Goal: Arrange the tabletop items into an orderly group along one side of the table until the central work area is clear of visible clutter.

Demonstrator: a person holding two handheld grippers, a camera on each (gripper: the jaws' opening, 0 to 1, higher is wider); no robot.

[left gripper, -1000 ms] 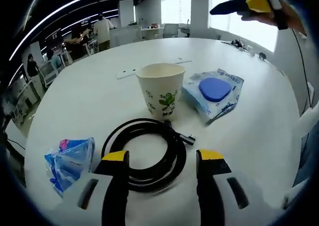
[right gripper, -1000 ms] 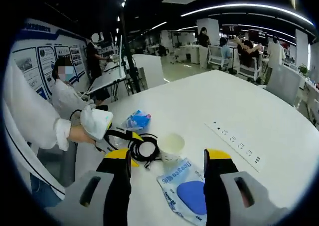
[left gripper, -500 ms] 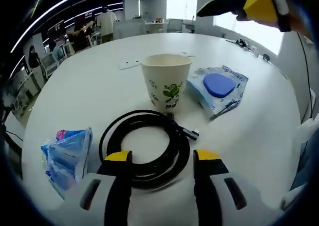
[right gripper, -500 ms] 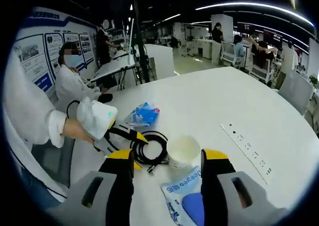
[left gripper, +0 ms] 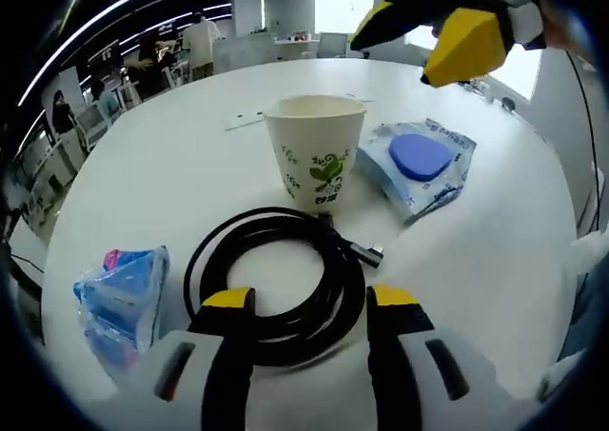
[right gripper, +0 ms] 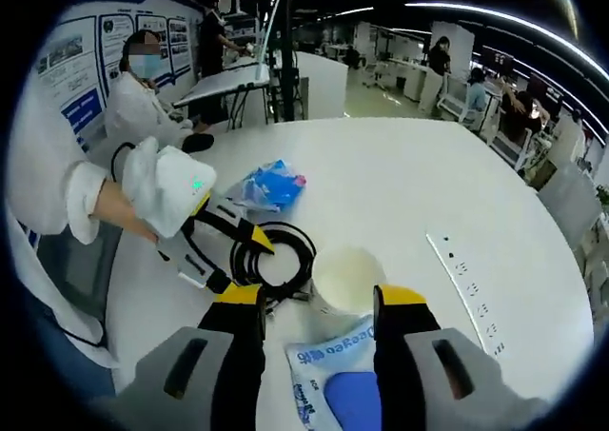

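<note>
change: right gripper (left gripper: 447, 27) now lower and closer in the left gripper view, hanging above the cup and pouch; earlier it sat higher near the top edge. Right gripper view has moved in over the cup since a second ago.
left gripper (left gripper: 300, 303): jaws apart, nothing between the tips, hovering over the near edge of the cable coil.
right gripper state: jaws spread, nothing held; pouch and cup sit beyond its tips in its own view.
cup count: 1 paper cup (left gripper: 314, 160), upright, mid-table, just behind the coil.
cable count: 1 black cable (left gripper: 276, 284), coiled, plug end pointing toward the pouch.
pouch count: 1 clear pouch with blue pad (left gripper: 414, 165), just beside the cup.
blue packet count: 1 crumpled blue packet (left gripper: 119, 293), apart from the coil.
power strip: 1 white strip (right gripper: 468, 281) on table (left gripper: 171, 165), far side.
</note>
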